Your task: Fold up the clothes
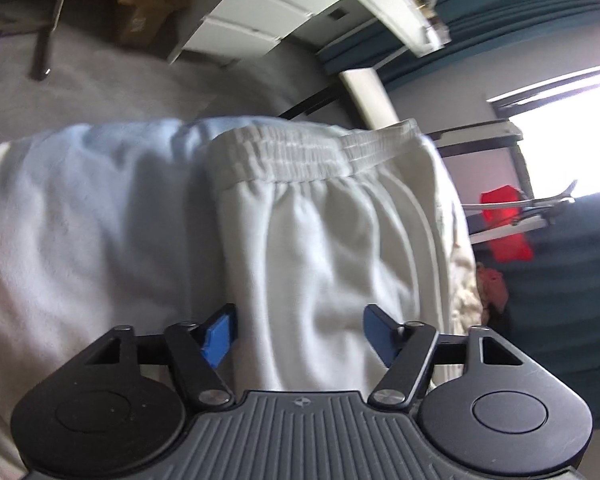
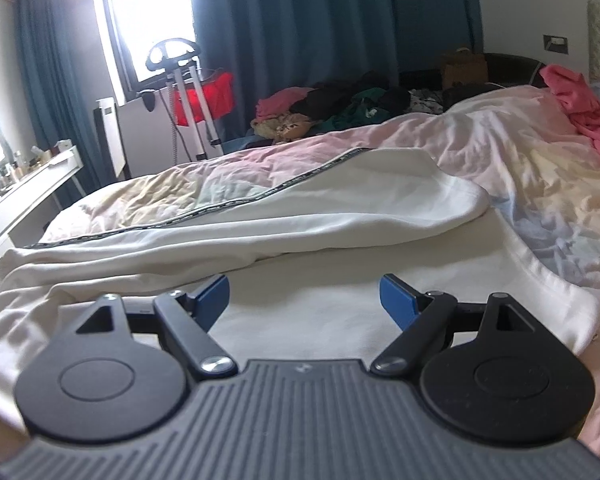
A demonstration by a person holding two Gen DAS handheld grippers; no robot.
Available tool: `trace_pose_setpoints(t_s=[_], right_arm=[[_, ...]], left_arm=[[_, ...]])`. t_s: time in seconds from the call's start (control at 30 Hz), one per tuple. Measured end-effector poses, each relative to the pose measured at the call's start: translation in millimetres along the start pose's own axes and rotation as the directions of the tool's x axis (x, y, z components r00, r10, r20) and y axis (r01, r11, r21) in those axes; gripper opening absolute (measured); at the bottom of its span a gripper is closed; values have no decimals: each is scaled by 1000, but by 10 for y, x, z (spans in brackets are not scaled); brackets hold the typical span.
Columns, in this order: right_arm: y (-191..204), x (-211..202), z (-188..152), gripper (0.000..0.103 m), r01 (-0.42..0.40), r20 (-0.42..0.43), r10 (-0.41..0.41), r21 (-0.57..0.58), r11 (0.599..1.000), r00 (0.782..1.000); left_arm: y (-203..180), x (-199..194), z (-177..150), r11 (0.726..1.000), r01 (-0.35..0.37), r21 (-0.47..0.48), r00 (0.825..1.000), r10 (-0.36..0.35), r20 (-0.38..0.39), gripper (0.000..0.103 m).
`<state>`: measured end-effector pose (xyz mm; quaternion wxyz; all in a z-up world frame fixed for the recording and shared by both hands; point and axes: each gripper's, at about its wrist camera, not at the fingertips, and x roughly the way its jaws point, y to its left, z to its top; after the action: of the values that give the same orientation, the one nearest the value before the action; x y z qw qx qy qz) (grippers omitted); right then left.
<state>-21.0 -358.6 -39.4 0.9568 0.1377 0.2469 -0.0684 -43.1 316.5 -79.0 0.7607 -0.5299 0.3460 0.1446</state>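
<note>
Where the left gripper tilts down over the bed, its two blue-padded fingers straddle a bunched fold of white fleece sweatpants; the cloth lies between the pads, though the blurred left wrist view does not show whether they press on it. Beyond the fingers the sweatpants' ribbed elastic waistband runs across the view, and past that lie a grey carpeted floor and a white panelled cabinet. A brown cardboard box stands on the floor farther off, its flaps up, its contents hidden.

Seen along the right gripper, the jaws stand wide apart with nothing between them, the blue pads hovering low over the same white garment, which spreads flat across the near edge of the pastel quilted bedspread. One white leg is folded over, a dark patterned stripe running along its seam. Farther back, a heap of dark, green and pink clothes sits at the bed's far side, with a separate pink garment at the right. A white stand with a black handle stands before the teal curtains and the bright window.
</note>
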Motion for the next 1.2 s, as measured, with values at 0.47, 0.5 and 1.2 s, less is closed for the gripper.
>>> trace_pose_setpoints(t_s=[0.47, 0.5, 1.2], right_arm=[[-1790, -340, -7, 84, 180, 21, -229, 549, 816, 973], [-1926, -318, -93, 84, 198, -11, -237, 586, 786, 971], [-2319, 64, 160, 6, 69, 44, -152, 745, 663, 987]], left_arm=[[371, -50, 81, 991, -7, -135, 1000, 3, -28, 41], [388, -43, 89, 990, 0, -144, 1000, -4, -28, 35], [-186, -494, 165, 983, 182, 32, 973, -185, 140, 2]])
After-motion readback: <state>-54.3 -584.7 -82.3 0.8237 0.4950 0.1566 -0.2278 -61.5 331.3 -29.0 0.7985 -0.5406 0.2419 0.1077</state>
